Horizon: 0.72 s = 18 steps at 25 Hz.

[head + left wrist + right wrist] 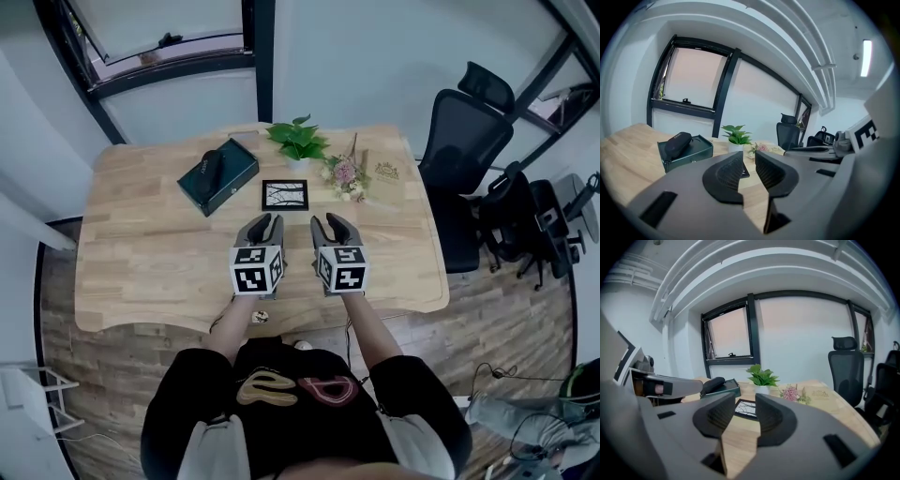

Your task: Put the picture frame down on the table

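The black picture frame (285,195) lies flat on the wooden table (141,272), near the far middle, with a branch drawing in it. Both grippers hover side by side just short of it, raised off the table and pointing at it. My left gripper (265,221) is open with nothing between its jaws; a sliver of the frame (746,171) shows through the gap. My right gripper (328,221) is also open and empty, and the frame (746,408) shows between its jaws, well ahead of them. Neither gripper touches the frame.
A dark green box (217,178) with a black case on top lies left of the frame. Behind it stands a potted plant (298,141); to its right are dried flowers (345,175) and a wooden block (382,171). Black office chairs (469,141) stand right of the table.
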Motion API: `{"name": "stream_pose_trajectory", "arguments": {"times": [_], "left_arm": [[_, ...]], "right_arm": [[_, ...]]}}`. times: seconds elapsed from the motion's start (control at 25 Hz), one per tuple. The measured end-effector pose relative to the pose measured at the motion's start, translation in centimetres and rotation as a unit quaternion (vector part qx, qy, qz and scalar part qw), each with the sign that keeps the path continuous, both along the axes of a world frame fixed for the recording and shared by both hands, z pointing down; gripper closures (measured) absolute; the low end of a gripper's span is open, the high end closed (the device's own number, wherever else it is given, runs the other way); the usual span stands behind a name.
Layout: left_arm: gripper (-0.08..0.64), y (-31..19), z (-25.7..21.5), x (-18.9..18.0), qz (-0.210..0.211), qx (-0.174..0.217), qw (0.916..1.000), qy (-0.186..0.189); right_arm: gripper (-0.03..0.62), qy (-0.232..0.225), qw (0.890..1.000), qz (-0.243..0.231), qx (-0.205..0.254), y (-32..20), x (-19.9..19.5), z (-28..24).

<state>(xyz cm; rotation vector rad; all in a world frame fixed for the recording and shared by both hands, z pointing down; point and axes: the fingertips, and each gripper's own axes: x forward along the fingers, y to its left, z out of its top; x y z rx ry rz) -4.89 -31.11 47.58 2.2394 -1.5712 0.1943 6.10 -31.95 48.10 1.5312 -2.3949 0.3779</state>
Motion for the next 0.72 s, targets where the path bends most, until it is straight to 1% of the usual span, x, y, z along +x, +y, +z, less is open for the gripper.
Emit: {"name": "stream_pose_trajectory", "arguments": {"times": [0.36, 0.72], "left_arm": [[0.479, 4.3, -2.1, 0.1, -0.016, 0.054, 0.9984, 0.010], [0.482, 8.1, -2.5, 0.4, -0.033, 0.063, 0.9974, 0.010]], "right_arm": [[0.463, -0.001, 1.000, -0.010, 0.027, 3.6, 0.6, -1.3], [0.479, -0.005, 1.000, -0.008, 0.026, 7.1, 2.3, -1.0]]}}
